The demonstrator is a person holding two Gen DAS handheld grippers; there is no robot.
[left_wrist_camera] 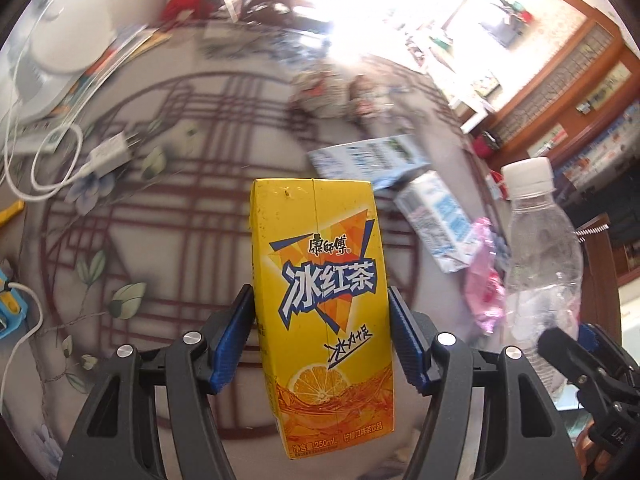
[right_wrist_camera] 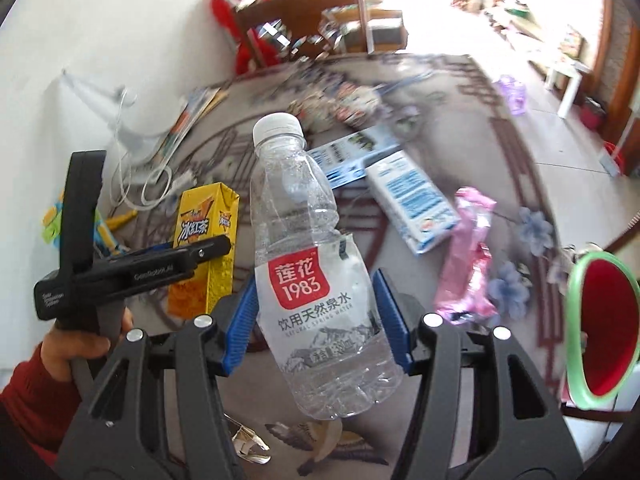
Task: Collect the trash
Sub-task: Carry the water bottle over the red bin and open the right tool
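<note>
Yellow 冰红茶 carton [left_wrist_camera: 320,304] clamped in left gripper [left_wrist_camera: 320,336]; right gripper [right_wrist_camera: 318,320] clamps 莲花1983 bottle [right_wrist_camera: 316,280].

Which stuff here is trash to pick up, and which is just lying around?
Trash:
tea carton, in the left gripper
bottle, in the right gripper
milk cartons
pink wrapper
bin, for dropping it in

Just lying around:
charger and white cable
books
</note>
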